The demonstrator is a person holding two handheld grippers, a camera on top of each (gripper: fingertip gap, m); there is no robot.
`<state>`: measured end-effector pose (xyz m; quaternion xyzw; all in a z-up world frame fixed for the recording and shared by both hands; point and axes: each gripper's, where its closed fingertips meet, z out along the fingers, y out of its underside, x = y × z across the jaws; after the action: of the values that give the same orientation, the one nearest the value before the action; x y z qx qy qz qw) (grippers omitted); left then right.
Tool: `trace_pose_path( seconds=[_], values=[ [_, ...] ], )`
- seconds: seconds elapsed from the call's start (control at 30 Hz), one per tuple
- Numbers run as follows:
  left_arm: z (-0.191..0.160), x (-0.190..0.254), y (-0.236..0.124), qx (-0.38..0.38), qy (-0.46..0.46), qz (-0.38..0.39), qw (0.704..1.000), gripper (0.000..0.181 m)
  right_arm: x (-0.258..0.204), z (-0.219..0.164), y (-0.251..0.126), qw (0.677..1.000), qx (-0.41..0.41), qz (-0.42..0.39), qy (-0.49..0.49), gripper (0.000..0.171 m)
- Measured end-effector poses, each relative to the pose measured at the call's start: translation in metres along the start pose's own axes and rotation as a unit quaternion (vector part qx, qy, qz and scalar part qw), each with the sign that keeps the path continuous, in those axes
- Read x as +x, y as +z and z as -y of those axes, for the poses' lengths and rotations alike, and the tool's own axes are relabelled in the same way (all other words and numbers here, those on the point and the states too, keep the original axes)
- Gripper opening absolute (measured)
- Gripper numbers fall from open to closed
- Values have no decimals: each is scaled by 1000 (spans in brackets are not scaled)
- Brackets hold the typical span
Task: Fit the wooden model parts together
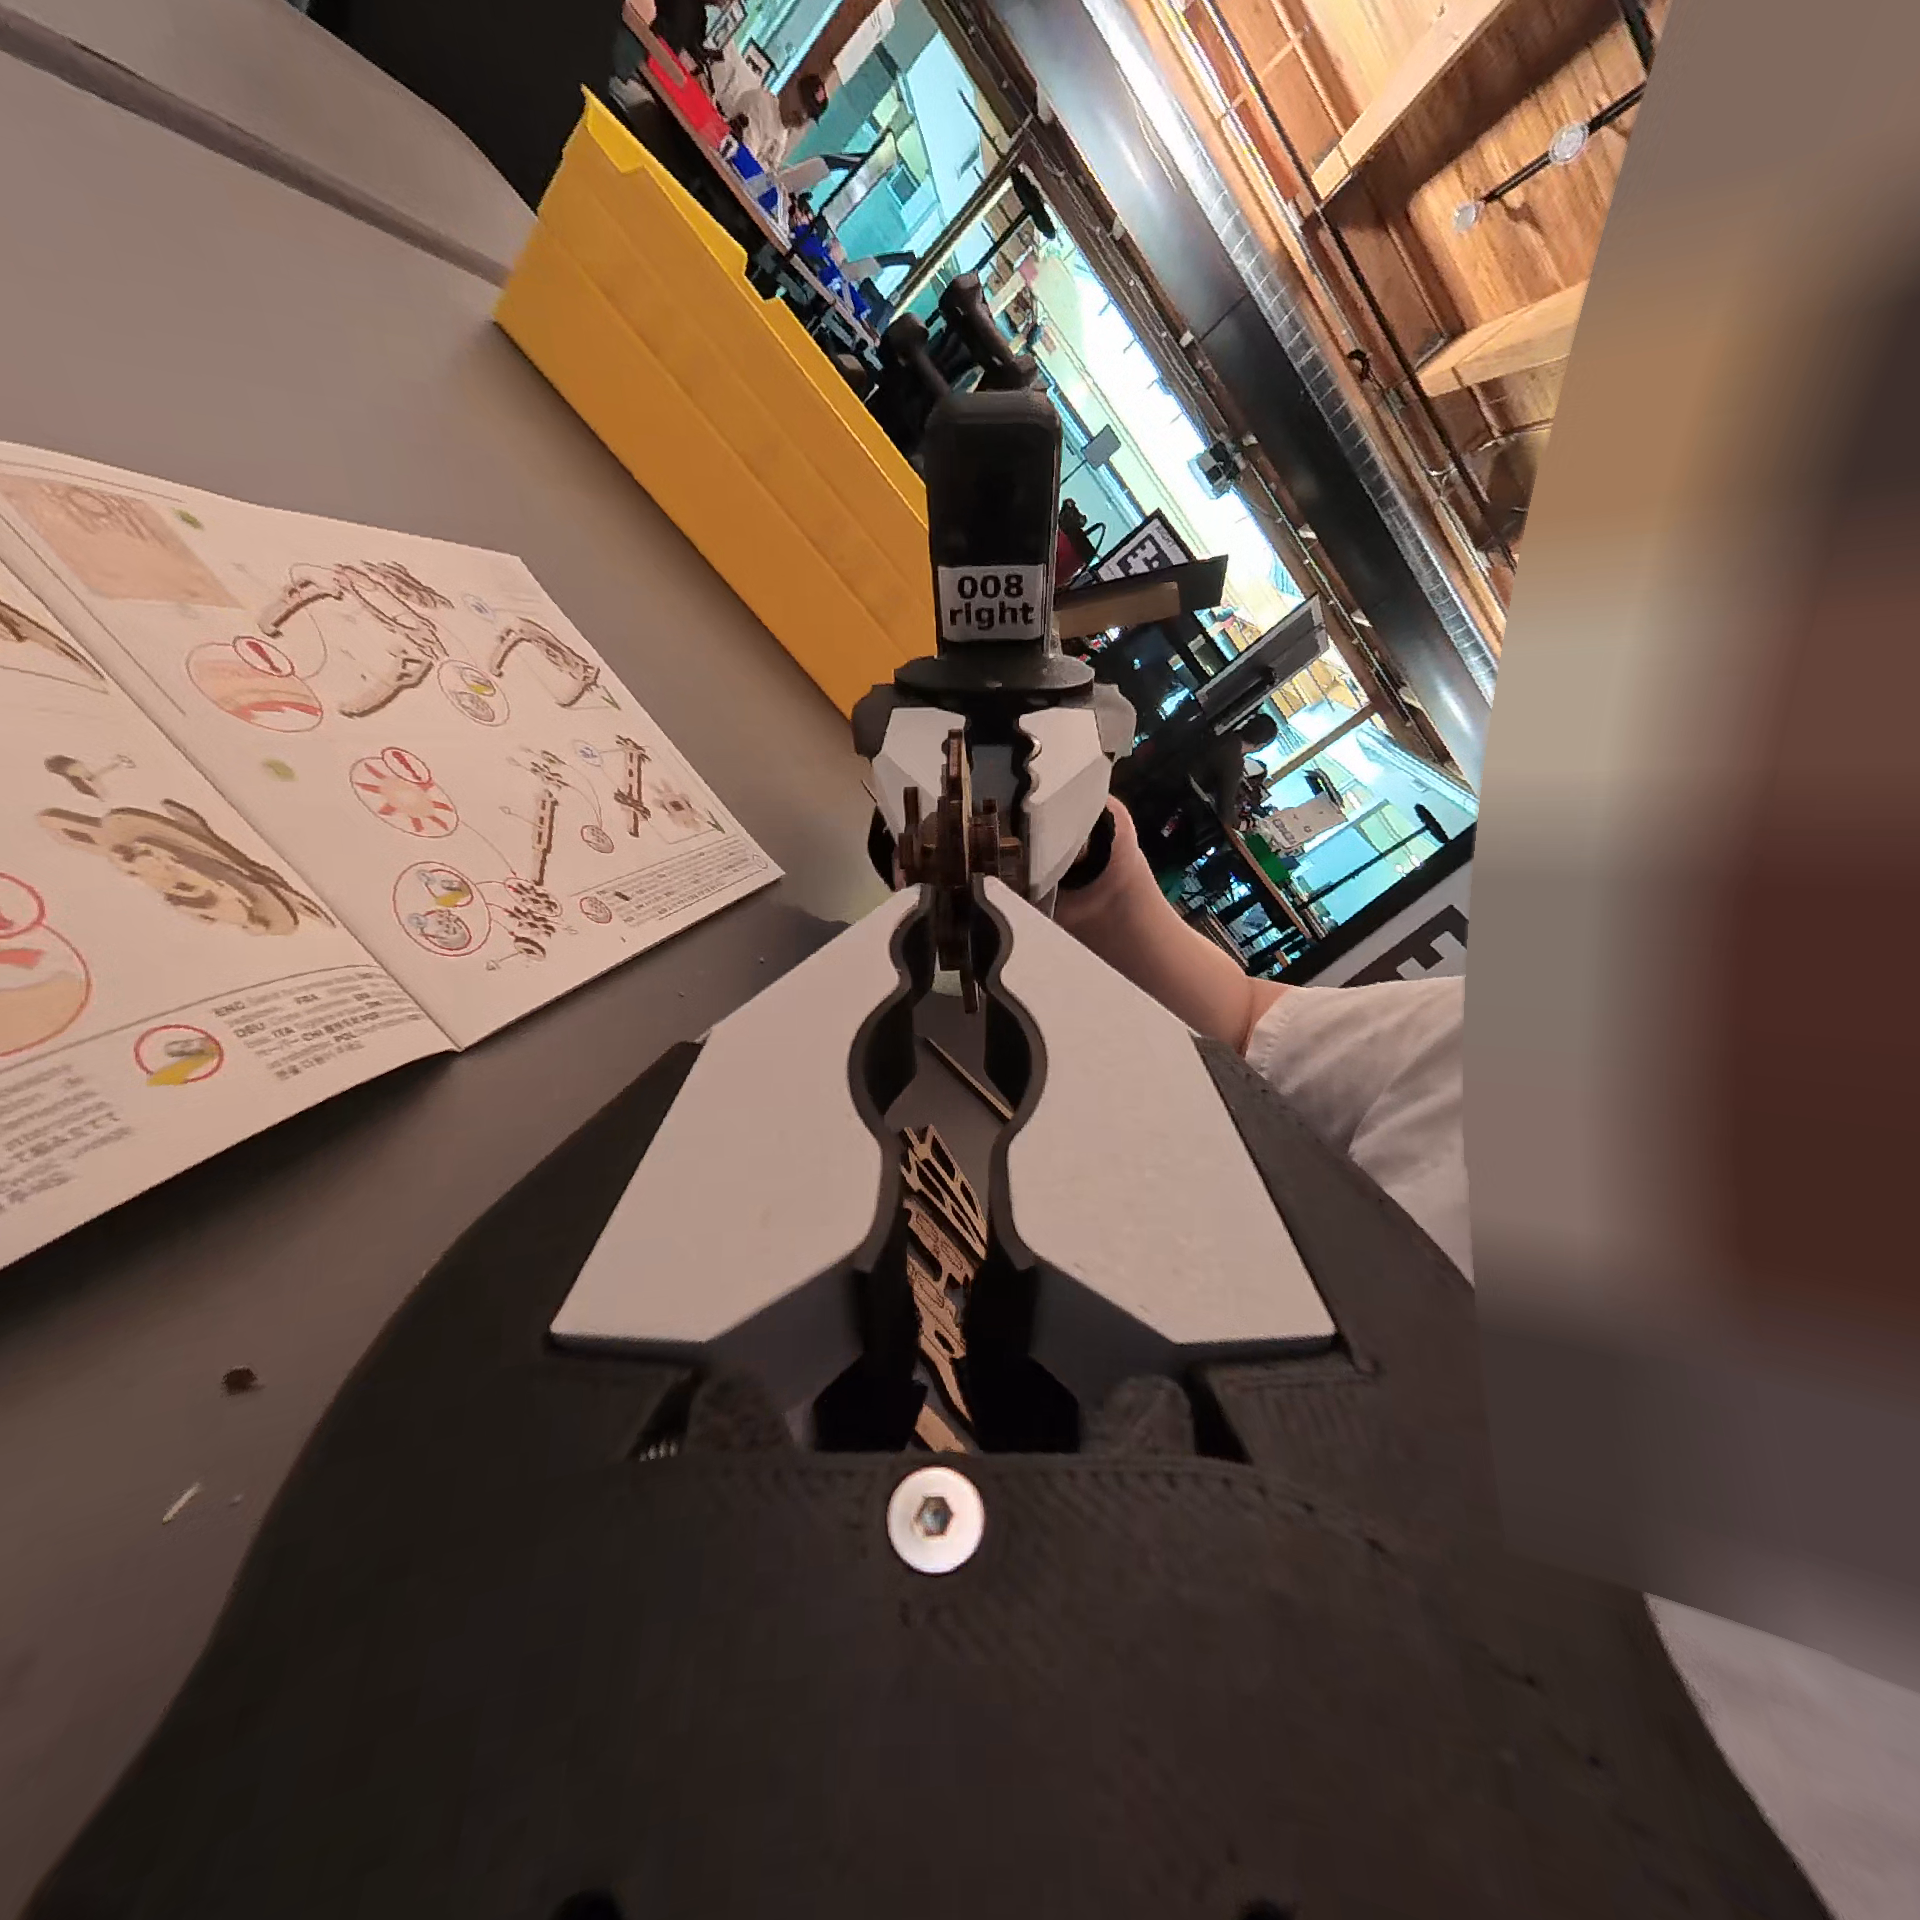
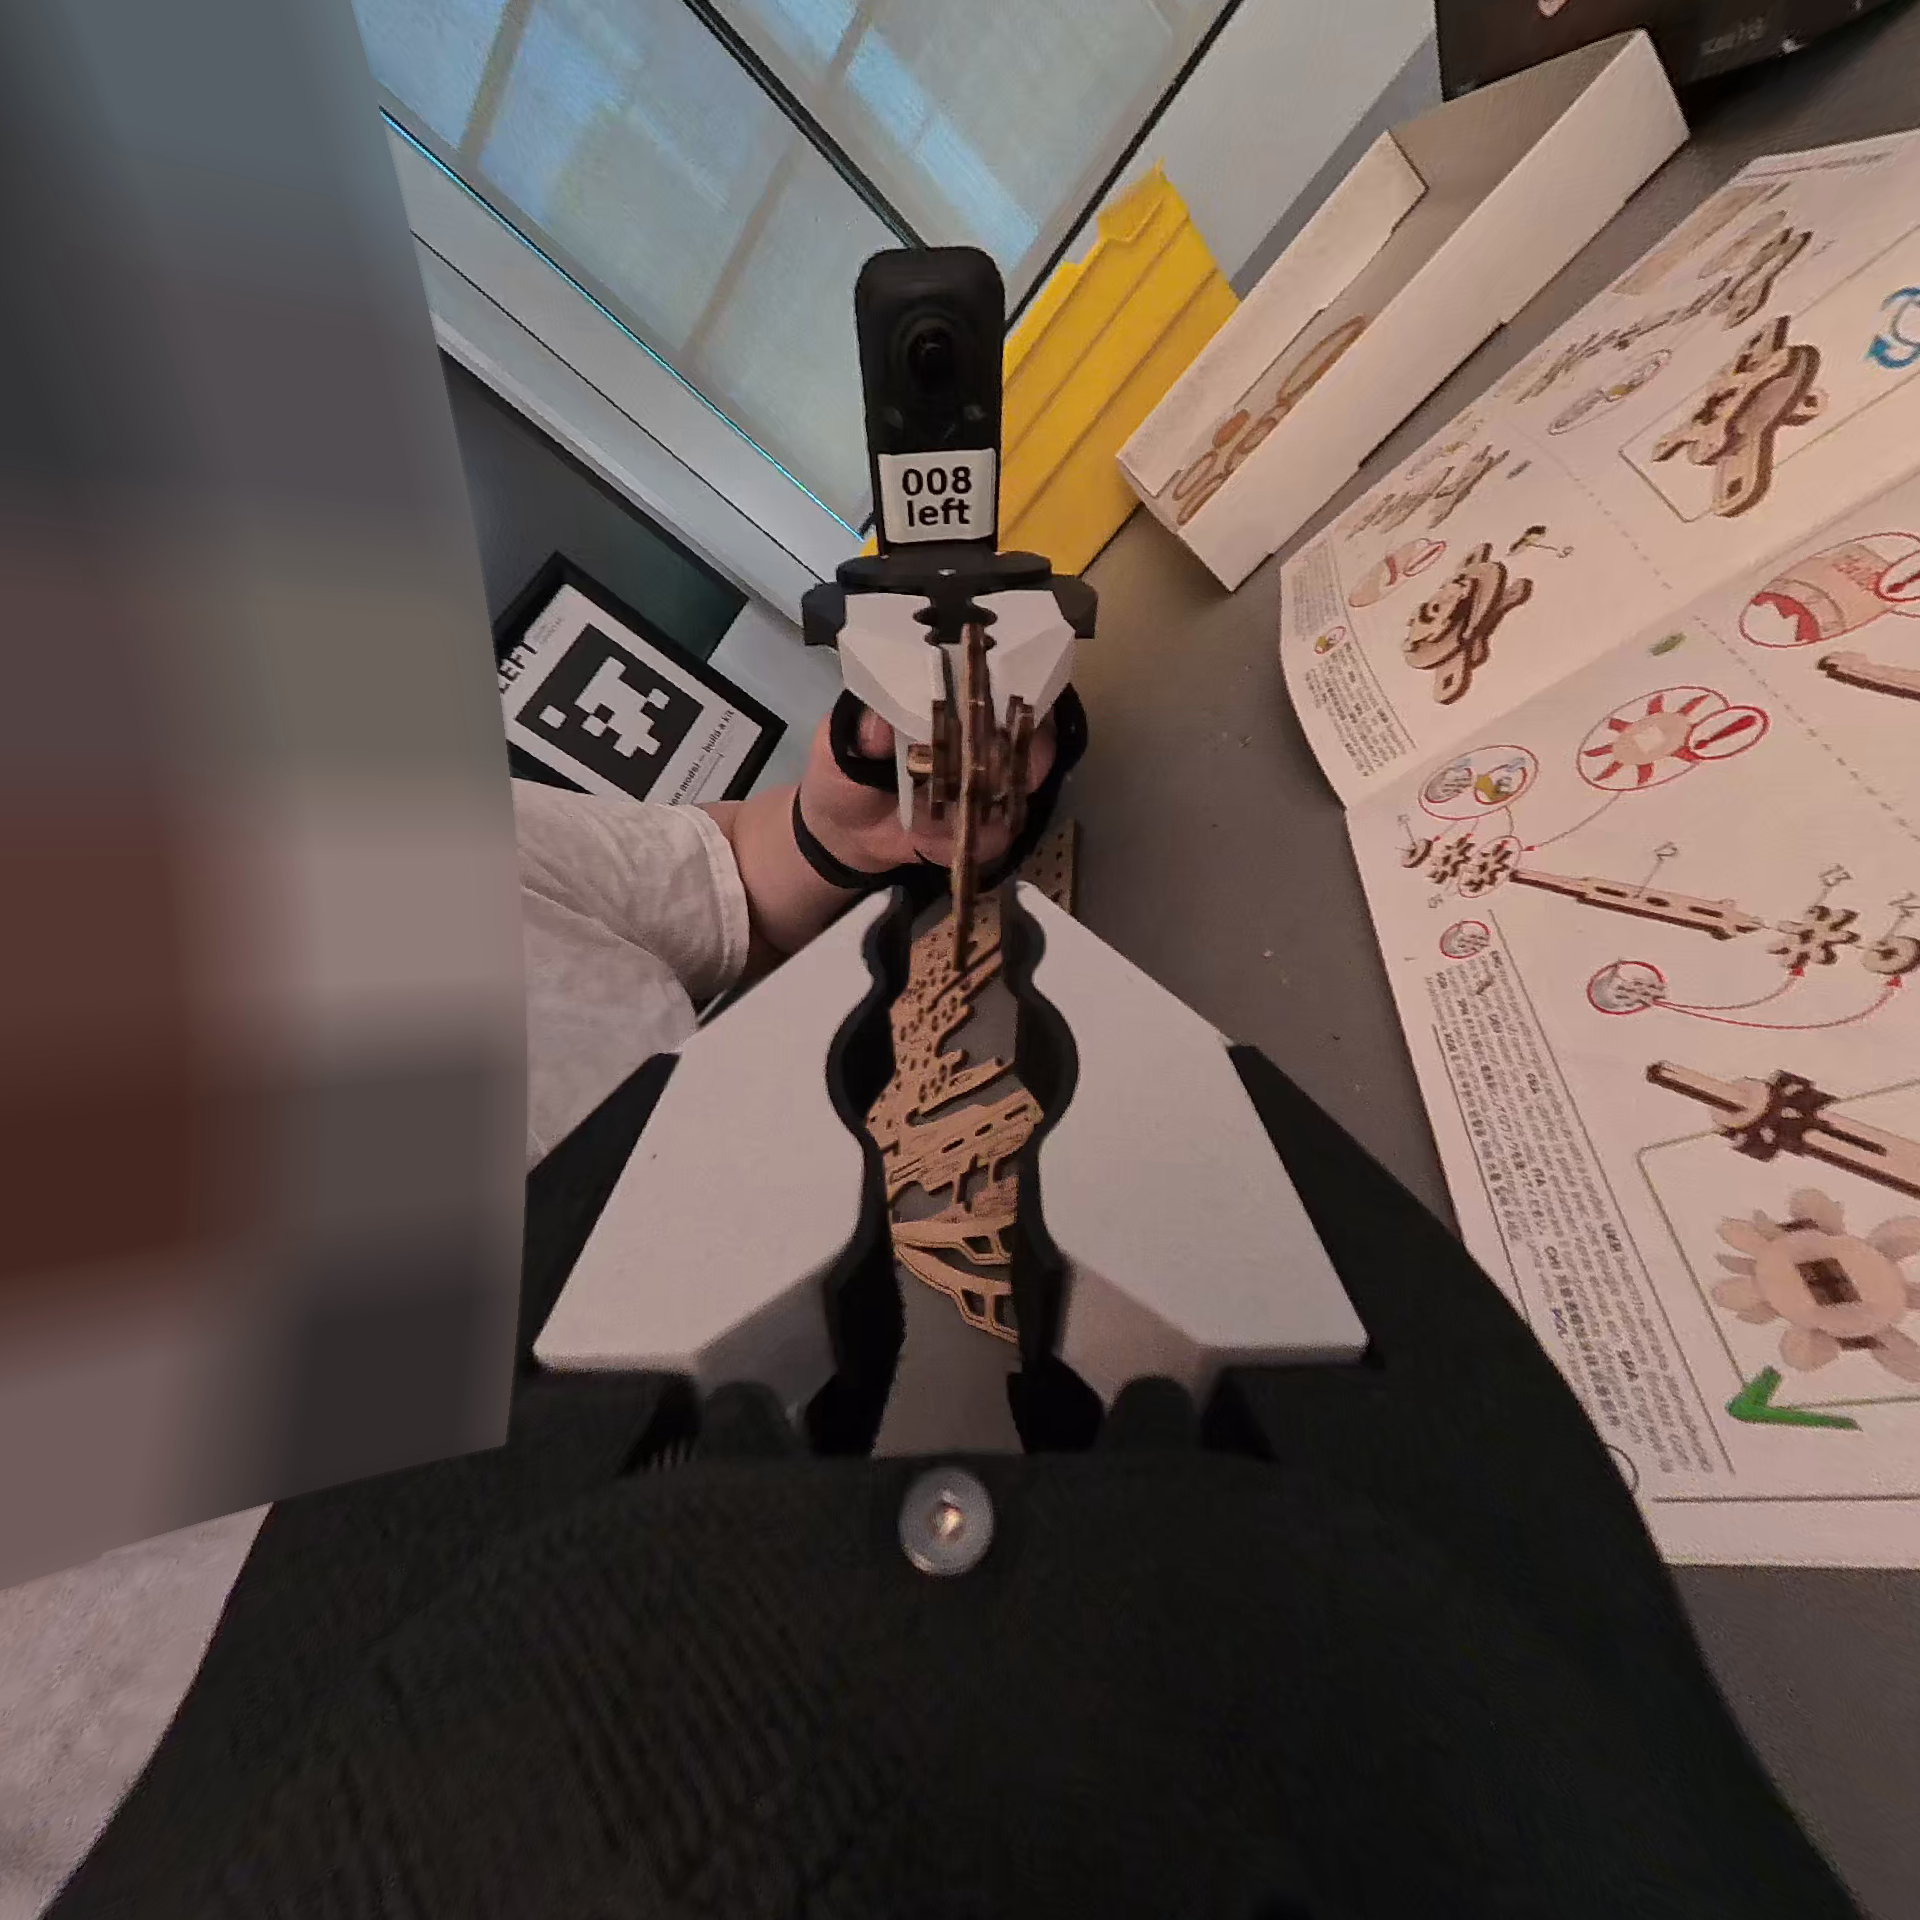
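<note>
A wooden axle strip with small gears [image 1: 948, 831] is held in the air between the two grippers, which face each other tip to tip. My left gripper [image 1: 951, 896] is shut on the gear end; it also shows in the right wrist view [image 2: 961, 727]. My right gripper [image 2: 958, 891] has its jaws closed in around the strip's [image 2: 966, 790] other end, and it shows head-on in the left wrist view [image 1: 977, 800]. A flat laser-cut wooden sheet [image 2: 951, 1101] lies on the table under both grippers and shows in the left wrist view [image 1: 940, 1236].
An open instruction booklet [image 1: 343, 790] lies on the grey table [image 1: 208, 312]; it also shows in the right wrist view [image 2: 1621, 831]. A yellow bin [image 1: 717, 416] stands at the table's edge. A white cardboard box [image 2: 1392, 291] sits beyond the booklet. The person's hands and white sleeves hold both grippers. Less than 4 cm separates the two grippers' tips.
</note>
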<state>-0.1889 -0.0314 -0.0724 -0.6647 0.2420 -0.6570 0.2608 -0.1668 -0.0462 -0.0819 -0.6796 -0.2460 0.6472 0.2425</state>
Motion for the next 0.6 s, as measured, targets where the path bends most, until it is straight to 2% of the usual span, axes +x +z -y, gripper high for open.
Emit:
trace_pose_path(
  seconds=[0.23,0.3,0.6],
  values=[
    [2,3,3,14,7,-4,1000,3,0,-13,8,999,-34,-2,1,15],
    [0,5,4,8,9,-6,1000,3,-4,-15,9,999,-38,5,-4,1],
    [-1,6,4,3,13,-9,1000,3,-4,-14,7,999,-36,8,3,1]
  ],
)
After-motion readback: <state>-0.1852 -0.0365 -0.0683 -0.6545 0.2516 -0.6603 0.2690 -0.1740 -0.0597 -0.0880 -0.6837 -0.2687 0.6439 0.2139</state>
